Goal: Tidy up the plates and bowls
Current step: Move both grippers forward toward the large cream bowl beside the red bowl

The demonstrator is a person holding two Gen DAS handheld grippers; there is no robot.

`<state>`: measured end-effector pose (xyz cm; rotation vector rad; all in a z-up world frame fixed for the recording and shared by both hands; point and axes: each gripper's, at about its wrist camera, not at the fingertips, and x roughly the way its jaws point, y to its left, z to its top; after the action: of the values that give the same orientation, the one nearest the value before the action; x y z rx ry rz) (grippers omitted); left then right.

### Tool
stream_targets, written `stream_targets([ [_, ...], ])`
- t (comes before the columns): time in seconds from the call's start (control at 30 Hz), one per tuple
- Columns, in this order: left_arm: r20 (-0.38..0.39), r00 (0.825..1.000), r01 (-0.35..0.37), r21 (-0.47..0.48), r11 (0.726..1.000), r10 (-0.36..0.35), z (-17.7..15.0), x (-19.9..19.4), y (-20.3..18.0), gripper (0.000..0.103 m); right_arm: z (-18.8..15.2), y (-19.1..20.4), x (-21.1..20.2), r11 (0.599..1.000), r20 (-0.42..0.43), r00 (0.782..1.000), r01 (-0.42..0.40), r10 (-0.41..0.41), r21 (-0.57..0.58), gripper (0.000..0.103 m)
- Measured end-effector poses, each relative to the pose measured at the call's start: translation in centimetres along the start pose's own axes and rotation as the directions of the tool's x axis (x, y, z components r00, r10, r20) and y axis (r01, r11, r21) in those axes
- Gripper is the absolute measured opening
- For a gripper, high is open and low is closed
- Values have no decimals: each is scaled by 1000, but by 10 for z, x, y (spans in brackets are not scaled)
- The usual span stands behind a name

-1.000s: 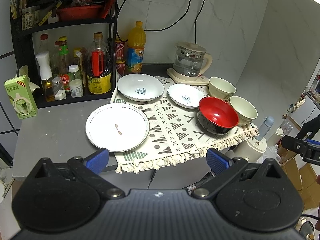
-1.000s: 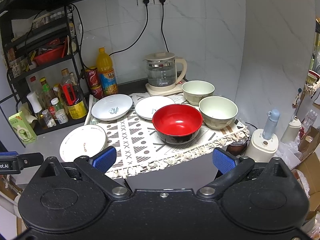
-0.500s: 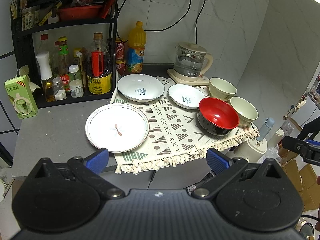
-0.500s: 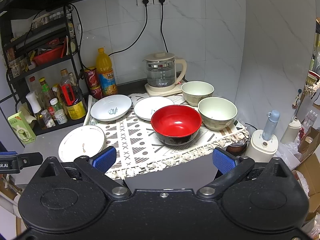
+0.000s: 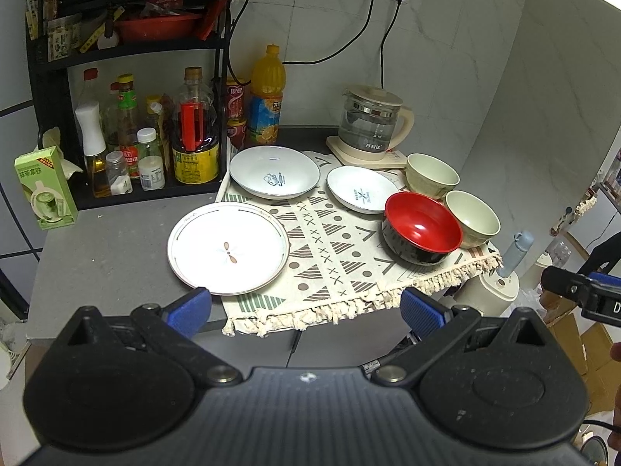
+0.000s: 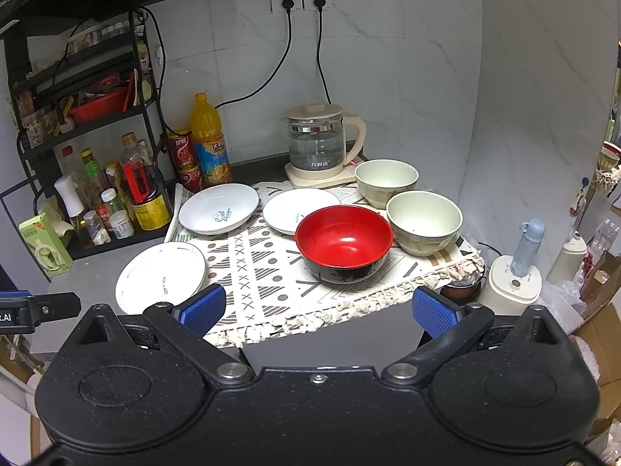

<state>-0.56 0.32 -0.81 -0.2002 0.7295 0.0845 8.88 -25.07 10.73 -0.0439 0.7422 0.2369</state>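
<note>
Although both the left gripper and the right gripper stood with jaws wide apart and empty, short of the counter, no stacking had begun. Three plates and three bowls, including the red bowl, lay singly on or beside the patterned mat. Only the right view showed the dark pot under the mat's fringe.

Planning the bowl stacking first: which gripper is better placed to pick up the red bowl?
Probably the right gripper. The red bowl sits almost straight ahead of its open jaws, while from the left gripper it lies off to the right, behind the big plate.
</note>
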Motion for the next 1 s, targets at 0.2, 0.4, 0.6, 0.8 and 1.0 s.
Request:
stream_targets([
  [0.2, -7, 1000, -9, 0, 1000, 9, 2, -3, -3, 103, 0, -2, 0, 1000, -2, 1000, -16, 16, 1, 103],
  [0.4, -24, 1000, -19, -15, 1000, 19, 7, -1, -11, 103, 3, -9, 5, 1000, -15, 1000, -14, 14, 5, 103],
  [0.6, -41, 999, -26, -37, 999, 24, 19, 5, -14, 103, 8, -16, 13, 1000, -27, 999, -19, 19, 20, 103],
  [0.8, -60, 998, -32, -27, 999, 30, 32, 30, -16, 103, 15, -19, 32, 999, -30, 999, -20, 21, 25, 103],
  [1.0, -81, 997, -9, -33, 999, 7, 48, 67, -17, 103, 28, -28, 57, 999, -33, 999, -1, 2, 43, 103],
])
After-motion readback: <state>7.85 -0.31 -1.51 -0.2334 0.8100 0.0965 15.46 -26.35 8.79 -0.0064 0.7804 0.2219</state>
